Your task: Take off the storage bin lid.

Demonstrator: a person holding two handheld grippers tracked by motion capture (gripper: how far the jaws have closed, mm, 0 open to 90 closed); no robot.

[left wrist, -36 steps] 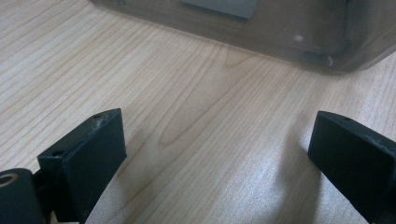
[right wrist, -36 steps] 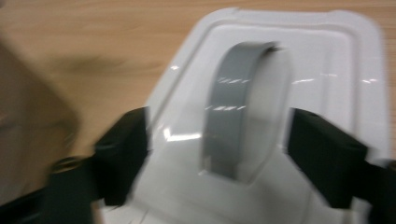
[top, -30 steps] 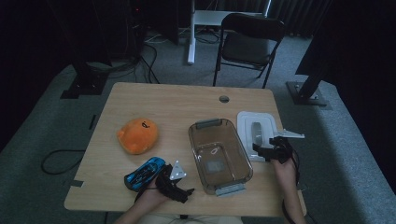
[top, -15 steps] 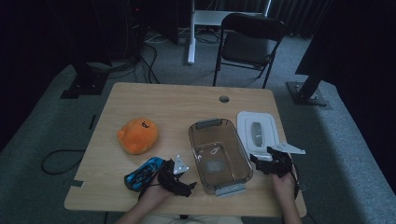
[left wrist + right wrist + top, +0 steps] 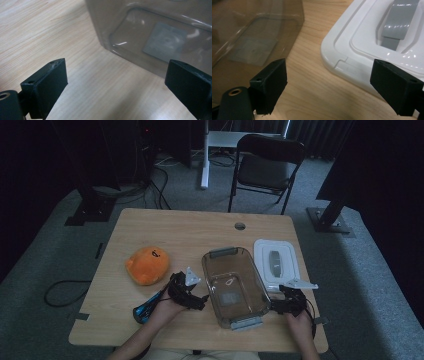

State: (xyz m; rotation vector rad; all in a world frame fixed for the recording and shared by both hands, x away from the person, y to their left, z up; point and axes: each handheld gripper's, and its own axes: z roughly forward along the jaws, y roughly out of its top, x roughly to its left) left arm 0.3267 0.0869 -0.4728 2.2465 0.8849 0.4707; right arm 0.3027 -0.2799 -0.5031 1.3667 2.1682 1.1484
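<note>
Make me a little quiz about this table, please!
1. True or false: the lid is on the clear box.
2. Which lies nearest the left gripper? A the chair, B the blue thing, C the hole in the table
3. What colour is the plush toy?

Key
1. False: the lid lies on the table, right of the box.
2. B.
3. Orange.

Extra: the right gripper has its jaws open, like the left.
</note>
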